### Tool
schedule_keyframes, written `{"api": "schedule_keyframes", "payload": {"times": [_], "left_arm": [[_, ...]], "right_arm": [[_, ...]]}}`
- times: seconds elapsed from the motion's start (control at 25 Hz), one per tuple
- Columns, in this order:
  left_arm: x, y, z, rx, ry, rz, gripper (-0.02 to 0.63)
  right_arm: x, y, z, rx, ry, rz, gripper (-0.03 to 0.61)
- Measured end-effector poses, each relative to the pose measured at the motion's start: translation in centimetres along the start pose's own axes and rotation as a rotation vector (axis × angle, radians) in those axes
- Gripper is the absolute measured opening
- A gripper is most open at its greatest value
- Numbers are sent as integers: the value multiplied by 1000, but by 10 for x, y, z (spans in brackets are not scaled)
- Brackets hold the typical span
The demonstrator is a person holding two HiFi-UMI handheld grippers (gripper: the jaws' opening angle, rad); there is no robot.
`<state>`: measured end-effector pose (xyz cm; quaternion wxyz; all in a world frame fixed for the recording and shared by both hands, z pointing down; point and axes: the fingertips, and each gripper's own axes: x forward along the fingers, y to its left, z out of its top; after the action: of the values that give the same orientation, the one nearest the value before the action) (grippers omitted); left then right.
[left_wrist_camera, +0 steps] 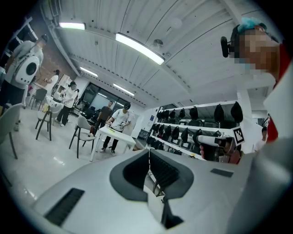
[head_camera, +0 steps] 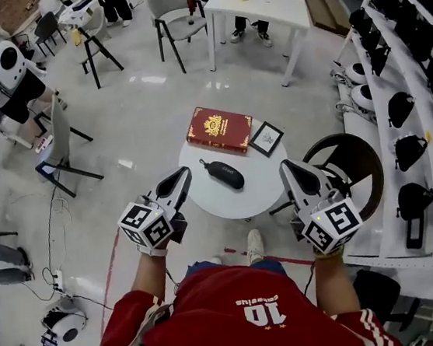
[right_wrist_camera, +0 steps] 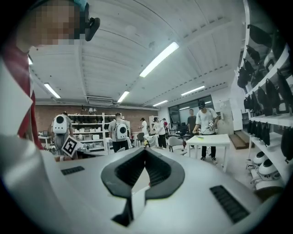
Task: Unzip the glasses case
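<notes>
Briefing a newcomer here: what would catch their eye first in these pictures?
A red book lies at the far side of the small round white table, a black glasses case at its middle. The left gripper and right gripper, both shut and empty, are held at the table's near edge, either side.

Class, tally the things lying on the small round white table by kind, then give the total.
red book: 1
black glasses case: 1
framed picture: 1
Total: 3
</notes>
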<state>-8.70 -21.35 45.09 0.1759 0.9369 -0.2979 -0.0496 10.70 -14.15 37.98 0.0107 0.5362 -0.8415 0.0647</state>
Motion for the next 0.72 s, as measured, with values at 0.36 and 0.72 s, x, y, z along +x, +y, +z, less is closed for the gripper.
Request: {"api": "schedule_keyframes", "payload": {"times": [0.36, 0.72], "left_arm": [[31, 2, 2, 31, -26, 114, 86], [53, 21, -30, -112, -31, 177, 189]], "right_arm": [[27, -40, 7, -17, 13, 123, 14], [41, -60, -5, -33, 18, 143, 14]]}}
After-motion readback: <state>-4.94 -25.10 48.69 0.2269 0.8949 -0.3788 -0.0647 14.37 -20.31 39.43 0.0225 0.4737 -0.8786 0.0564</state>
